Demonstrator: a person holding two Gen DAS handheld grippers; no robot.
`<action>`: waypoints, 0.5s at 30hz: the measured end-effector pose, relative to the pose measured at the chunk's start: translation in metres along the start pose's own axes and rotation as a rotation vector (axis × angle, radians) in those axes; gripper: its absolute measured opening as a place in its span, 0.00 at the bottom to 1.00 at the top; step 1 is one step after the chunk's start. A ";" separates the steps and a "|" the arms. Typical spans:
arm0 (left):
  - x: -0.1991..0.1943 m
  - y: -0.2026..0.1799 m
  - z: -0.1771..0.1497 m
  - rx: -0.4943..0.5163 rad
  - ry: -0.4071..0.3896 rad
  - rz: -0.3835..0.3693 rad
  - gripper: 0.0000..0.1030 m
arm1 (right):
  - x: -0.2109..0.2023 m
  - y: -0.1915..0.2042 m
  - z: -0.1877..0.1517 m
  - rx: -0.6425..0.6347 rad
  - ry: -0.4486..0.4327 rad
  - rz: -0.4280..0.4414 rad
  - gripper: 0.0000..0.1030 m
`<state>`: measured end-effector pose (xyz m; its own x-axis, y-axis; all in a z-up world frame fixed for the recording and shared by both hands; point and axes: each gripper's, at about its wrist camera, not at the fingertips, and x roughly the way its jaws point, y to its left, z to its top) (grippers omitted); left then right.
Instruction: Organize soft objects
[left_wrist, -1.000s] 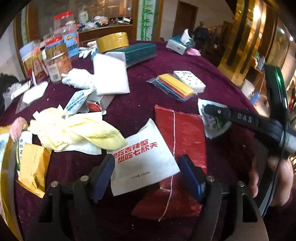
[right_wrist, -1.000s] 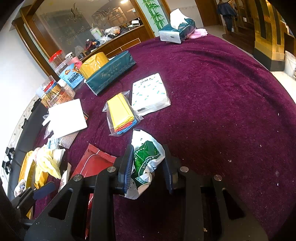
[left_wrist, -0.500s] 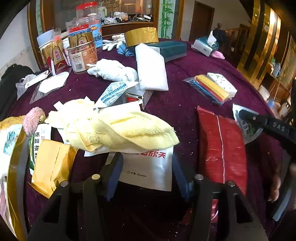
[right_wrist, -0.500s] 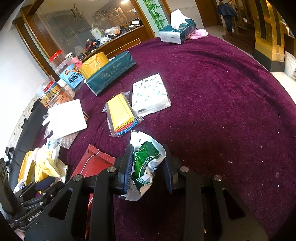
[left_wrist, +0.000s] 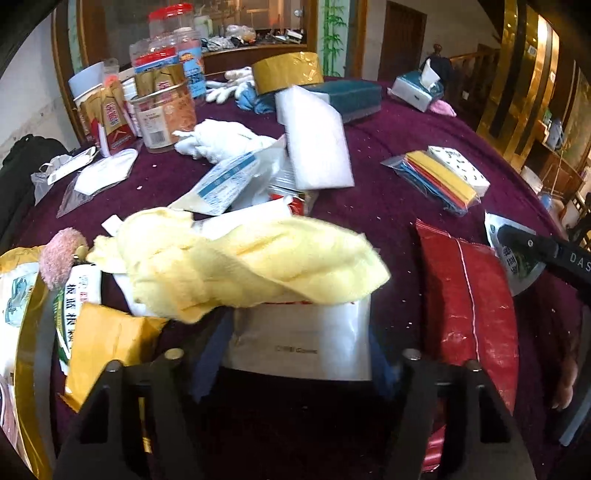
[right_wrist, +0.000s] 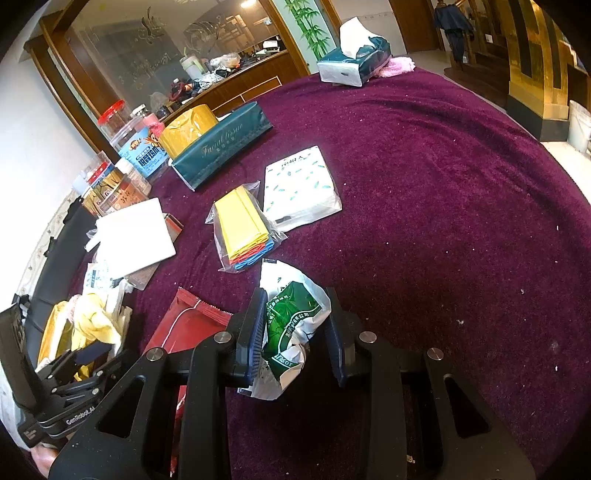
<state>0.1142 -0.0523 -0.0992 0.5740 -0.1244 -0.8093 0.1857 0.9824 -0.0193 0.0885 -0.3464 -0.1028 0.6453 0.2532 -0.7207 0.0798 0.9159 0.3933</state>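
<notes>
Left claw (left_wrist: 295, 354), seen from its own wrist camera, stands wide, its blue pads on either side of a white glove packet (left_wrist: 299, 339) lying on the purple-covered desk (left_wrist: 388, 199); whether either pad touches the packet cannot be told, as the picture is blurred there. A yellow towel (left_wrist: 236, 266) drapes over the packet's far half and hides its print. Beside it to the right lies a red pouch (left_wrist: 469, 299), its near end cut off behind the claw body. At the left edge a gold-trimmed package (left_wrist: 18, 295) is only partly in frame. Right claw (right_wrist: 295, 332) is closed narrowly on a green-and-white plastic bag (right_wrist: 291, 317), crumpled between the pads; its lower end is hidden behind the fingers. Just beyond lie a clear bag of coloured cloths (right_wrist: 243, 229) and a leaf-printed tissue pack (right_wrist: 299, 188), side by side.
</notes>
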 end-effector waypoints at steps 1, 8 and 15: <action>0.000 0.003 0.000 -0.014 -0.003 -0.016 0.61 | 0.000 0.001 0.000 -0.002 0.001 0.001 0.29; -0.016 0.013 -0.001 -0.050 -0.058 -0.134 0.28 | 0.006 0.015 -0.004 -0.054 0.052 0.098 0.27; -0.031 0.016 -0.007 -0.025 -0.073 -0.176 0.16 | 0.013 -0.011 -0.001 0.141 0.107 0.275 0.27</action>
<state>0.0939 -0.0321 -0.0787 0.5908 -0.3032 -0.7477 0.2689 0.9477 -0.1718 0.0954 -0.3527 -0.1172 0.5742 0.5236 -0.6294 0.0228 0.7582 0.6516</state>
